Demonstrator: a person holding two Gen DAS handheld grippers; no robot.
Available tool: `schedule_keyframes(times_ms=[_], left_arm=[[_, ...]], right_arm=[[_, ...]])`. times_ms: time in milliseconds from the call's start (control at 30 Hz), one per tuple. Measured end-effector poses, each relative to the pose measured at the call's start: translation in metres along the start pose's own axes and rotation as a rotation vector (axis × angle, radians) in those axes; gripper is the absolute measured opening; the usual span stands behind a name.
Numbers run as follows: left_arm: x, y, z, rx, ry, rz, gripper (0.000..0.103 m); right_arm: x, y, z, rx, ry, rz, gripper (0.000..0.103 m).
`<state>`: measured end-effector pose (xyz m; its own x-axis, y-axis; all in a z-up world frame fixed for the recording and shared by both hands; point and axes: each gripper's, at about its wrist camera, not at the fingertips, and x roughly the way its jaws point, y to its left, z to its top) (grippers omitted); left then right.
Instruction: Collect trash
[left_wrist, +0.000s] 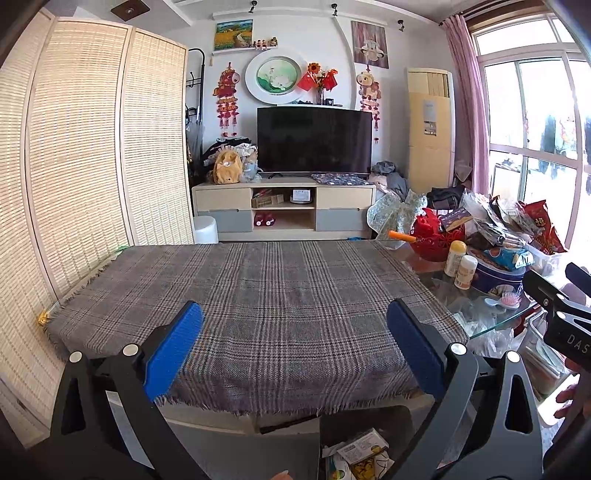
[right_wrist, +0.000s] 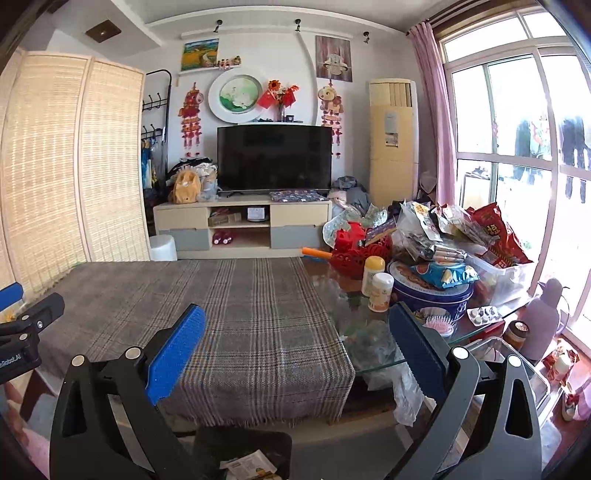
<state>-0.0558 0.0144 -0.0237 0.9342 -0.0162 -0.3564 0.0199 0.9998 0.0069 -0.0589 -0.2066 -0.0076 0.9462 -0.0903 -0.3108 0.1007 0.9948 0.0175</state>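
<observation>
My left gripper (left_wrist: 295, 347) is open and empty, its blue pads spread wide above the near end of a plaid cloth (left_wrist: 258, 295) on the table. My right gripper (right_wrist: 295, 350) is open and empty too, over the cloth's right edge (right_wrist: 229, 314). A dark bin (left_wrist: 365, 439) stands below the table's front edge with paper wrappers and a small carton (left_wrist: 364, 448) in it; the bin also shows in the right wrist view (right_wrist: 240, 450). The right gripper's body shows at the right of the left wrist view (left_wrist: 561, 314).
A glass table end (right_wrist: 373, 343) on the right holds two yellow-capped bottles (right_wrist: 380, 291), a blue cookie tin (right_wrist: 432, 295), a pink hairbrush (right_wrist: 439, 325), a red basket (right_wrist: 358, 247) and piled snack bags (right_wrist: 491, 236). A bamboo screen (left_wrist: 74, 166) stands left. TV stand (left_wrist: 284, 206) behind.
</observation>
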Motion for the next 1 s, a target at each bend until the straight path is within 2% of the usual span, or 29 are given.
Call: schedule_keyframes(times_ms=[1000], left_arm=[[-0.0029,0.0047,0.0051,-0.002,-0.012,0.004,0.095]], right_arm=[[0.0035,0.0042,0.0049,-0.004,-0.001,0.016,0.100]])
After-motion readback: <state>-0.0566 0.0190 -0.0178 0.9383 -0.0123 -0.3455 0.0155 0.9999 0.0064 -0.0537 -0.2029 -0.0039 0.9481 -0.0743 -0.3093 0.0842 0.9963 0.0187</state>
